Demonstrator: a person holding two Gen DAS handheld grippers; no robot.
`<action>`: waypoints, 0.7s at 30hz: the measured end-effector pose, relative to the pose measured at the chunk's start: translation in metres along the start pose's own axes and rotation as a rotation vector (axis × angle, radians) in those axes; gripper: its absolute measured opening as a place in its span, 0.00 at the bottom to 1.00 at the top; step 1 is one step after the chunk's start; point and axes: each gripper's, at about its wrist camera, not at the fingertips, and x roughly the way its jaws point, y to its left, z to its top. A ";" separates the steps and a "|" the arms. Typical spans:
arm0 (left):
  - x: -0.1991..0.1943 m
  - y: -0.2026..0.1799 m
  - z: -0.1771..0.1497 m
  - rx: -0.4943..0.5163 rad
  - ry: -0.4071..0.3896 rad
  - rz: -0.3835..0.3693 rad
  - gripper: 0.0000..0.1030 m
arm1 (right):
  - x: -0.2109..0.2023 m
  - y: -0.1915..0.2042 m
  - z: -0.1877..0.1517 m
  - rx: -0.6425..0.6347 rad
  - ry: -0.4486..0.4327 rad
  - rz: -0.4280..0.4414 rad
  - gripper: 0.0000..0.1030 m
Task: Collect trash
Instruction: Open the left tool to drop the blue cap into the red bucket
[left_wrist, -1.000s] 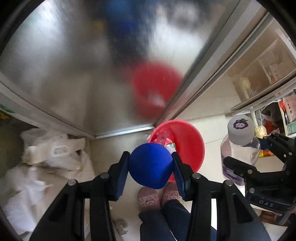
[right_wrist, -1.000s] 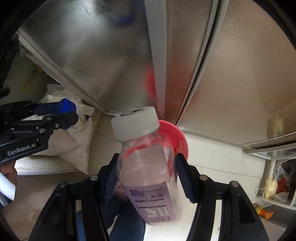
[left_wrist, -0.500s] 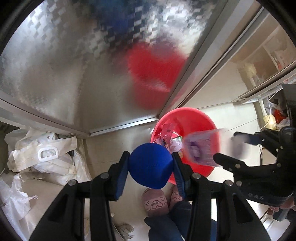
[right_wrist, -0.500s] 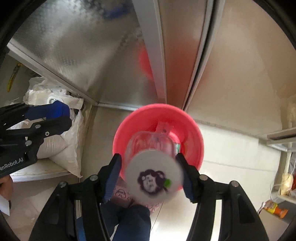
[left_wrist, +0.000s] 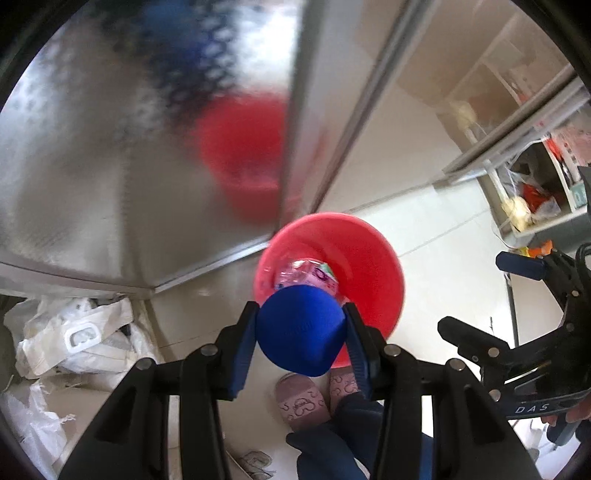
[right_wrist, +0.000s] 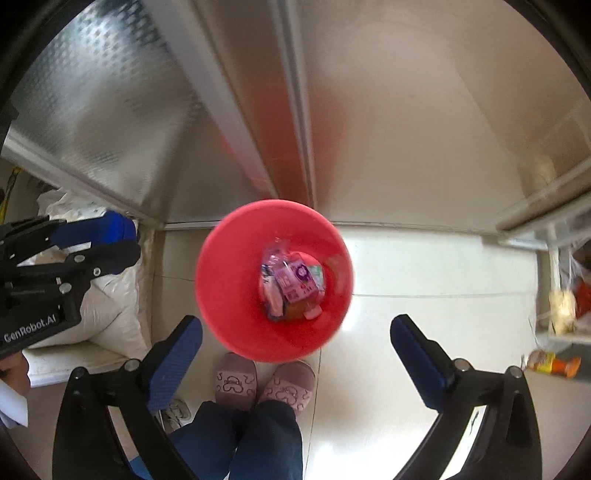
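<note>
Round red plastic bin (right_wrist: 236, 295), clear bottle (right_wrist: 291, 288) inside; right claw (right_wrist: 295, 354) just sprung wide, empty

Both of my wrist views are bright, lit by soft daylight-like light with no hard shadows. The fisheye lenses bend every straight line: the metal panel seams (right_wrist: 295, 110) curve outward, and black vignette fills the corners. In my left view the brushed steel panel (left_wrist: 110, 166) carries a smeared red and blue reflection, badly blurred, and white glare washes its upper part. The blue ball (left_wrist: 301, 328) up close looks sharp. In my right view the pale floor tiles (right_wrist: 424, 266) gleam, with a glare patch below the red bucket (right_wrist: 229, 288), whose rim looks slightly motion-blurred. The right shelf edge smears too.
</note>
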 end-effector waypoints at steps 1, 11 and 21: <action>0.003 -0.001 0.000 0.001 0.007 -0.007 0.42 | 0.000 -0.003 -0.002 0.010 -0.002 -0.009 0.99; 0.030 -0.026 0.005 0.064 0.071 -0.043 0.42 | 0.009 -0.026 -0.011 0.092 0.018 -0.036 0.99; 0.042 -0.033 0.012 0.074 0.128 -0.069 0.42 | 0.011 -0.031 -0.017 0.118 0.034 -0.056 0.99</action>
